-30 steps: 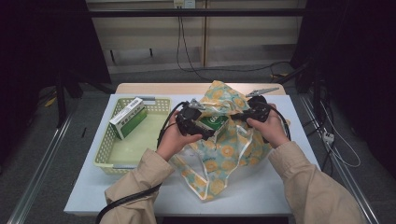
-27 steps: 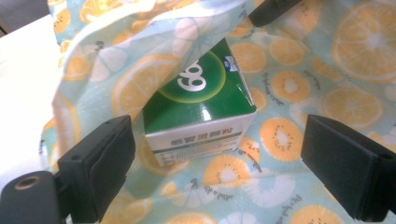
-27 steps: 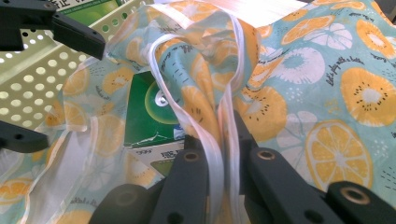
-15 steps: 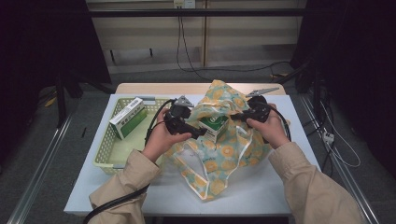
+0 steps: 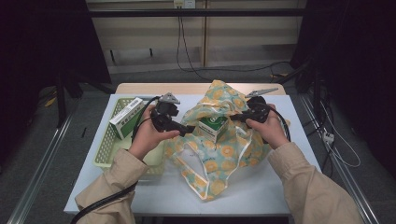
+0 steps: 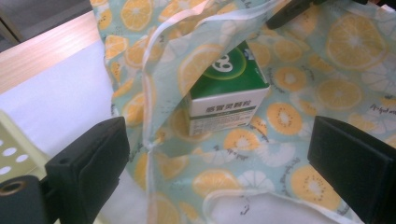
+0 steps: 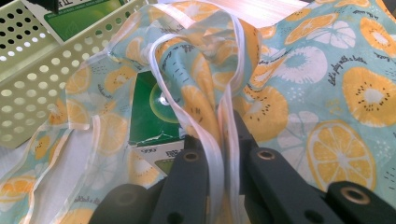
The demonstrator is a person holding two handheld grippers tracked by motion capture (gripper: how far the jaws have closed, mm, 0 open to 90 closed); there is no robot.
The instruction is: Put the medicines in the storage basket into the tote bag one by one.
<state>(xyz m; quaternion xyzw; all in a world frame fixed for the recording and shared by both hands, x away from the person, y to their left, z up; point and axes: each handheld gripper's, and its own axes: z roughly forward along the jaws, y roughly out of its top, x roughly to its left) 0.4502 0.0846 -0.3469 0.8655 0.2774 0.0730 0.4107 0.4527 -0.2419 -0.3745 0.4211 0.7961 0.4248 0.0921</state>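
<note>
A light-blue bag [image 5: 219, 154] printed with orange slices lies on the white table. A green-and-white box [image 5: 212, 127] stands inside its open mouth. My left gripper [image 5: 188, 129] is just left of the bag, open and holding nothing. In the left gripper view its jaws stand wide apart in front of the box [image 6: 226, 95] and the bag [image 6: 299, 107]. My right gripper [image 5: 235, 117] is shut on the bag's white-edged rim and strap, holding the mouth up. The right gripper view shows the strap [image 7: 215, 140] pinched in the gripper [image 7: 219, 140], with the box [image 7: 152, 112] beyond.
A pale green perforated basket [image 5: 103, 154] sits at the table's left with a second green-and-white box [image 5: 127, 116] leaning in it. The basket [image 7: 28, 70] and that box [image 7: 81, 18] also appear in the right gripper view. The table's wooden back edge [image 5: 154, 87] lies behind.
My left gripper has drawn back to the left, away from the box, which stays in the bag's mouth. The right gripper still holds the rim in place.
</note>
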